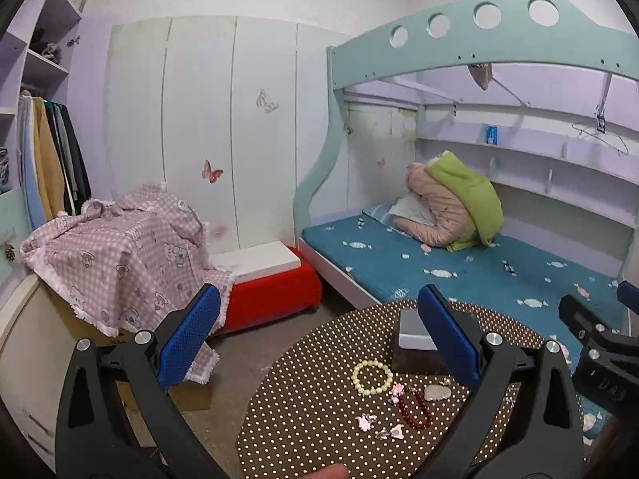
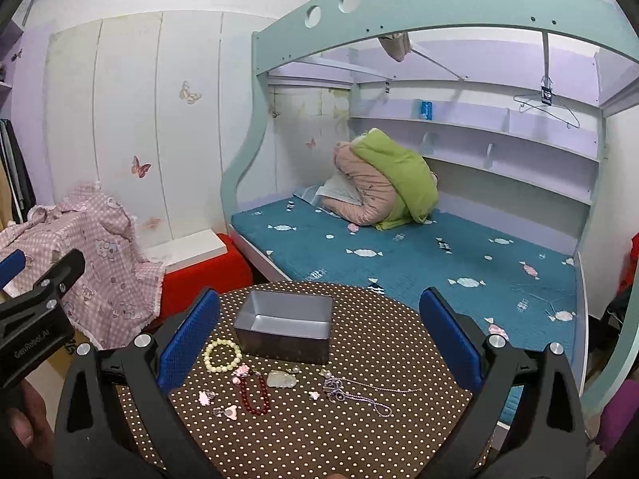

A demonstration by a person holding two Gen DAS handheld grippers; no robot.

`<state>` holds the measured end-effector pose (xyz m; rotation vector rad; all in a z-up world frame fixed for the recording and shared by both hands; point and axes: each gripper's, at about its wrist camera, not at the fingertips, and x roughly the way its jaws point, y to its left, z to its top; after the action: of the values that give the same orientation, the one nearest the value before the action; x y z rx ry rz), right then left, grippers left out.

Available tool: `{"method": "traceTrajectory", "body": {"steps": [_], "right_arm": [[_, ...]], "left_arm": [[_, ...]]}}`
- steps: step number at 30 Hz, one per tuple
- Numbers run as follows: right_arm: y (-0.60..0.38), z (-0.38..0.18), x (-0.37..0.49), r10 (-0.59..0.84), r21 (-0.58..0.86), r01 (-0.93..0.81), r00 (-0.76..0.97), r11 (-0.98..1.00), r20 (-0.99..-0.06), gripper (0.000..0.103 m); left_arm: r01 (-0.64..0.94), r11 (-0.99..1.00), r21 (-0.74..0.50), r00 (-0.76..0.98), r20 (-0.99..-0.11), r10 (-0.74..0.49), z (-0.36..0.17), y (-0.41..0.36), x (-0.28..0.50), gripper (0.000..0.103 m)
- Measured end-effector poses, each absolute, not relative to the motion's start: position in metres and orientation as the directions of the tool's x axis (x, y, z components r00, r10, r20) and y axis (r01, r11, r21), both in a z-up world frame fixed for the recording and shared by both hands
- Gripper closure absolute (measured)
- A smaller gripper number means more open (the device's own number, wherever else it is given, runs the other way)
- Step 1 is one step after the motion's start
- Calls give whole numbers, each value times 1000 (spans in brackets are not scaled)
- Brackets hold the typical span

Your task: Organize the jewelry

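Table [image 2: 359, 431]: round, brown cloth with pale dots, lower centre of both views.

Tin [image 2: 284, 325]: grey metal box, open top, nothing seen inside; stands at the far middle of the table in the right wrist view. In the left wrist view it is partly hidden behind the right-hand blue pad.

Pale bracelet [image 2: 222, 355]: cream bead ring, lying flat just left of the tin's near corner; also seen at [image 1: 372, 377].

Red bracelet [image 2: 254, 394]: dark red bead loop, nearer than the pale one, apart from it; a pink charm sits at its far end.

Pendant [image 2: 281, 379]: pale, translucent, just right of the red bracelet, in front of the tin.

Chain [image 2: 355, 393]: silvery, loosely tangled, right of the pendant, trailing toward the lower right.

Pink charms [image 2: 205, 397]: several small pieces scattered at the near left of the group; detail too small to tell.

Left gripper [image 1: 319, 339]: released, blue pads spread wide, holding nothing; it hangs above the table's left part, jewelry showing between and below its fingers.

Right gripper [image 2: 319, 335]: released, pads wide apart, holding nothing; tin and jewelry lie in the gap between its fingers, untouched.

Bed [image 2: 439, 263]: teal frame, blue sheet with candy print, behind the table; folded pink and green quilts [image 2: 383, 183] at its far end.

Pink cloth [image 1: 120, 247]: checked, draped over furniture at left.

Red stool [image 1: 271, 295]: beside the cloth, with a white board on top.
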<state>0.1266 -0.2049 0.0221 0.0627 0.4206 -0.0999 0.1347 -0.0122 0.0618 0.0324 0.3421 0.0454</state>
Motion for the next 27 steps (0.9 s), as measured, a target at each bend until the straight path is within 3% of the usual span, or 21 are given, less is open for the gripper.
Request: {"method": "traceTrajectory", "body": {"steps": [13, 27], "right_arm": [[-203, -6, 145, -70, 29, 97, 869, 995, -489, 7], [-229, -93, 164, -65, 18, 108, 713, 994, -698, 7]], "left_arm": [[-11, 1000, 28, 900, -436, 22, 24, -6, 163, 5], [43, 998, 53, 696, -718, 8, -112, -8, 196, 5]]}}
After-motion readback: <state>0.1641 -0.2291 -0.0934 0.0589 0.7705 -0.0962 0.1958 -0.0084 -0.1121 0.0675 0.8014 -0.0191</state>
